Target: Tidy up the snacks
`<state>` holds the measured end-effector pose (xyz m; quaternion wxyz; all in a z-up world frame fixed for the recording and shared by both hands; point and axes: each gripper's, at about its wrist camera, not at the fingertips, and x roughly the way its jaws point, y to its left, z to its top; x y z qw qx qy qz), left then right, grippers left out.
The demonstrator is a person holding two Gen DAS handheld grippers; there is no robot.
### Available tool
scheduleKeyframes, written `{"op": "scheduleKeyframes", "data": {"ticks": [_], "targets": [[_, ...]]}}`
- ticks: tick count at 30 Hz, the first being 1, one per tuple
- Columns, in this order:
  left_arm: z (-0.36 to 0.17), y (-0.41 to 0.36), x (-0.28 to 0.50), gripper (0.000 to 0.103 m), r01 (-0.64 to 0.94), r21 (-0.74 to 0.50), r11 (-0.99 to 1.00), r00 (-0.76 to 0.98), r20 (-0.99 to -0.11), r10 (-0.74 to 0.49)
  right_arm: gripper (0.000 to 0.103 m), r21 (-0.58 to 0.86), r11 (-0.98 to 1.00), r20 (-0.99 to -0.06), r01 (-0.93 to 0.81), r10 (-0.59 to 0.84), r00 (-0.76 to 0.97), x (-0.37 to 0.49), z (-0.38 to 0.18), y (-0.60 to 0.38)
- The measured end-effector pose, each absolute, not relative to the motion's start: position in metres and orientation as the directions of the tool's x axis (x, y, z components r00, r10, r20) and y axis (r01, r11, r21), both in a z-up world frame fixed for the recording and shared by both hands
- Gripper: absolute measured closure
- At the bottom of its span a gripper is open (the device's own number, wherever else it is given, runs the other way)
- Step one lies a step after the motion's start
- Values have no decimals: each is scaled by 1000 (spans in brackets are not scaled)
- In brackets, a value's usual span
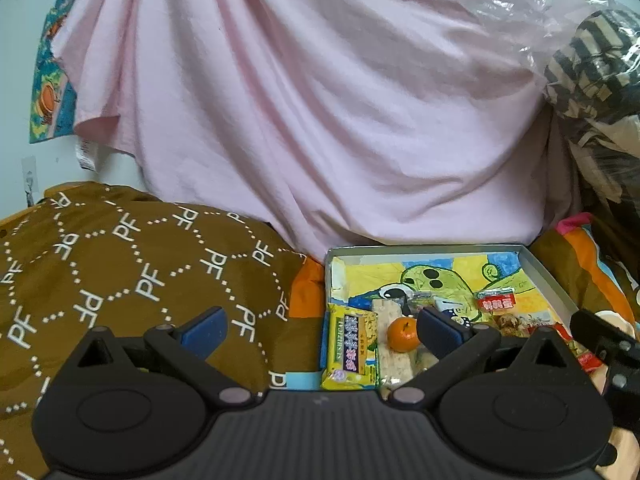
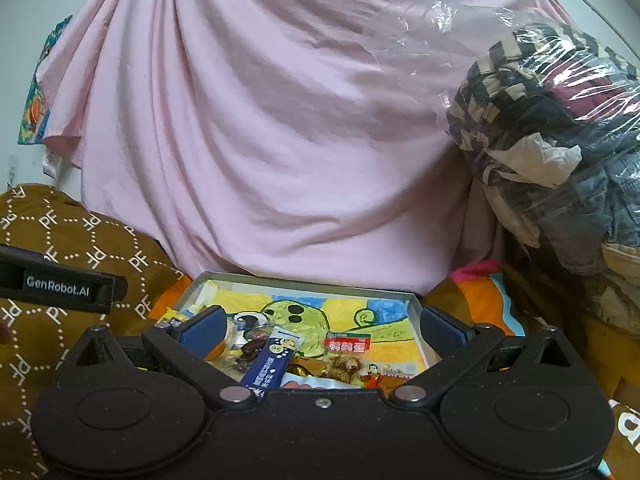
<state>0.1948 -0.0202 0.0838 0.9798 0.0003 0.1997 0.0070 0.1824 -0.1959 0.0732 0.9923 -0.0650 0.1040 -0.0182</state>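
Note:
A shallow grey tray [image 1: 536,270] lined with a cartoon drawing holds the snacks. In the left wrist view a yellow snack pack [image 1: 352,346], a pale rice bar [image 1: 394,354], a small orange [image 1: 402,334] and a red packet [image 1: 497,300] lie in it. My left gripper [image 1: 320,330] is open over the tray's left edge, nothing between its fingers. My right gripper [image 2: 320,330] is open above the tray [image 2: 320,282], over a blue stick pack [image 2: 272,360], a red packet [image 2: 347,344] and brown wrapped sweets [image 2: 344,366].
A brown patterned cushion [image 1: 120,272] lies left of the tray. Pink cloth [image 1: 320,100] hangs behind it. A clear plastic bag of clothes [image 2: 560,140] sits at the right, above orange bedding [image 2: 480,296]. The left gripper's body [image 2: 56,284] shows at the right wrist view's left edge.

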Motion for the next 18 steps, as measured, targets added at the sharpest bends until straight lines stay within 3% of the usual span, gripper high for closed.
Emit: {"op": "scheduleKeyframes", "data": {"ticks": [18], "targets": [[89, -5, 128, 0, -39, -38, 999, 927, -375, 22, 1, -81, 996, -192, 27, -42, 981, 128, 86, -197]]}}
